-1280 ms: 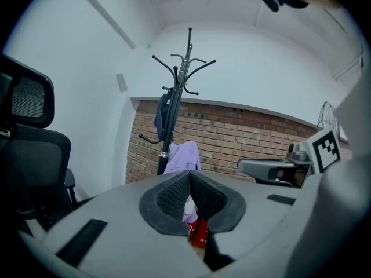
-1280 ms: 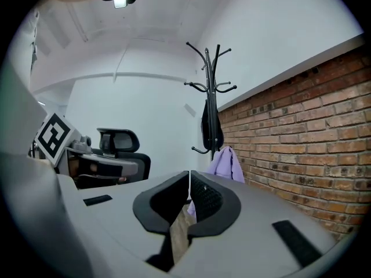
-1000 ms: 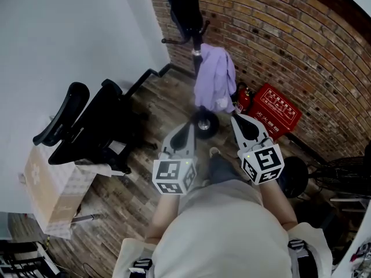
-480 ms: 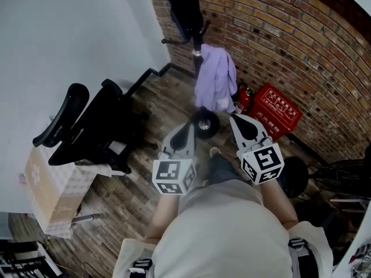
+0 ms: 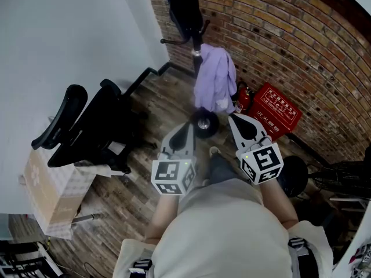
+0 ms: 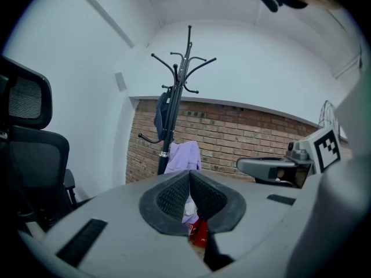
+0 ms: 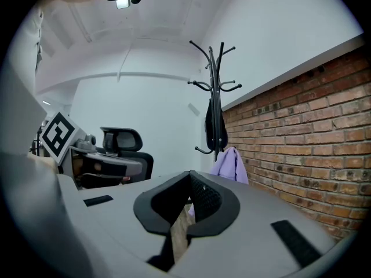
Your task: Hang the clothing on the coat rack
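We had the left tool (image 5: 184, 133) and right tool (image 5: 243, 126) both closed and empty, well short of the coat rack (image 6: 184, 80). The lilac garment (image 5: 214, 80) hung off a low arm of the rack. We judged it best to keep clear and not snag it.

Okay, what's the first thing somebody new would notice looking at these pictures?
Most likely the lilac garment hanging low on the black coat rack, bright against the brick wall. Next come the red box on the floor at that wall's foot, and the left gripper and right gripper in the foreground, both shut and empty.
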The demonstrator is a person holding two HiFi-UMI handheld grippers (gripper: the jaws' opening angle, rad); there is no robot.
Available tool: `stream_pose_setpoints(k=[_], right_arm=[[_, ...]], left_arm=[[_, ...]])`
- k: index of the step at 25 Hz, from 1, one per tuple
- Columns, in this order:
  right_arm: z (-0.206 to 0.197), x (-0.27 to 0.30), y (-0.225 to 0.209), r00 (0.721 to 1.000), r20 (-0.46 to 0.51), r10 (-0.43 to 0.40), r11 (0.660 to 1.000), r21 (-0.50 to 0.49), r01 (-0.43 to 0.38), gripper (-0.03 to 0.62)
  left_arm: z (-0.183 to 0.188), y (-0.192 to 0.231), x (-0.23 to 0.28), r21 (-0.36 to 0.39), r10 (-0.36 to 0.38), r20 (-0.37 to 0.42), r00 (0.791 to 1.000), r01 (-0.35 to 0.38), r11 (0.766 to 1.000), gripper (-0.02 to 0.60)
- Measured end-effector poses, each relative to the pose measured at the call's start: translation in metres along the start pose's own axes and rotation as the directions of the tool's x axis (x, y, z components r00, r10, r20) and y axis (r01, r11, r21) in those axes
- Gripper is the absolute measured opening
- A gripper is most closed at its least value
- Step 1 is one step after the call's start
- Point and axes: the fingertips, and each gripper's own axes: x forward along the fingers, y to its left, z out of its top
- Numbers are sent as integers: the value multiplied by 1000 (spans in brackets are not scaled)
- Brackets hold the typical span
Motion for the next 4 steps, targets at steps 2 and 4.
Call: stream_pose_setpoints(k=[2, 4], right_arm=[[-1, 2, -2, 1000, -3, -3, 1000, -1, 3, -2], [-1, 4, -4, 1000, -4, -6, 1000, -2, 6, -2]], left_arm=[[0, 1, 1, -2, -1, 1, 1000, 1, 1000, 4], [0, 3, 2, -3, -1, 2, 1000, 1, 1000, 3]])
